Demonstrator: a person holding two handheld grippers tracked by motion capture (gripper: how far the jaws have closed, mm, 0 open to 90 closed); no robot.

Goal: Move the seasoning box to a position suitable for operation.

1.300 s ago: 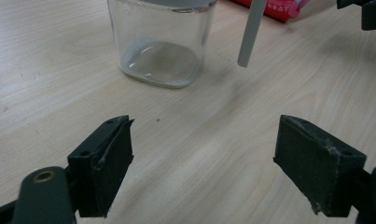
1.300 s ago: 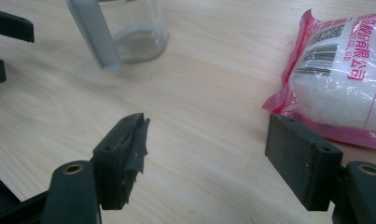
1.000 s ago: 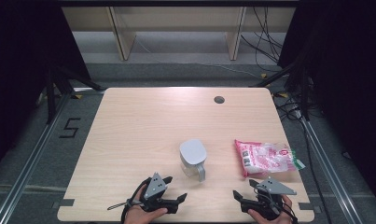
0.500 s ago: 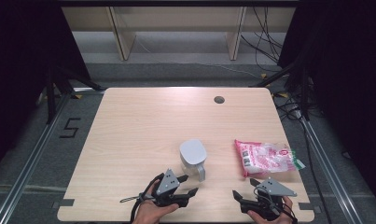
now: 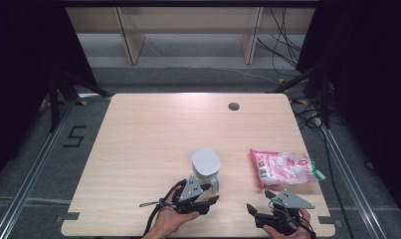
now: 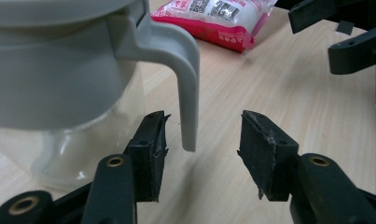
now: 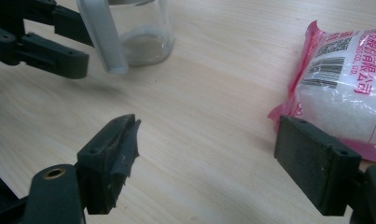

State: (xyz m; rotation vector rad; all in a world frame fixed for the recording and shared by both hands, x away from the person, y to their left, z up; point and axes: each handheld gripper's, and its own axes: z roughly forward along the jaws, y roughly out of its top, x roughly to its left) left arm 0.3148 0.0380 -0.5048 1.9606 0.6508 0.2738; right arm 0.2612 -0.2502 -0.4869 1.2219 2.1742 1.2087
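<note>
A clear glass jug (image 5: 206, 167) with a grey lid and grey handle (image 6: 188, 93) stands near the table's front middle. My left gripper (image 5: 213, 193) is open right at it. In the left gripper view the handle's lower tip hangs between the left gripper's (image 6: 202, 154) spread jaws, touching neither. A pink and white bag (image 5: 282, 168) of white grains lies flat to the jug's right. My right gripper (image 5: 257, 200) is open near the front edge, just short of the bag (image 7: 344, 88). One jaw of the right gripper (image 7: 213, 158) sits close beside the bag's near corner.
The pale wooden table (image 5: 153, 139) has a small round hole (image 5: 233, 106) near its far edge. Beyond the table stand wooden shelf legs and loose cables on a grey floor. The right gripper view also shows the left gripper (image 7: 45, 42) beside the jug (image 7: 139, 37).
My left gripper has moved right and forward, from the front edge up to the jug's handle. The right gripper has stayed in place, open.
</note>
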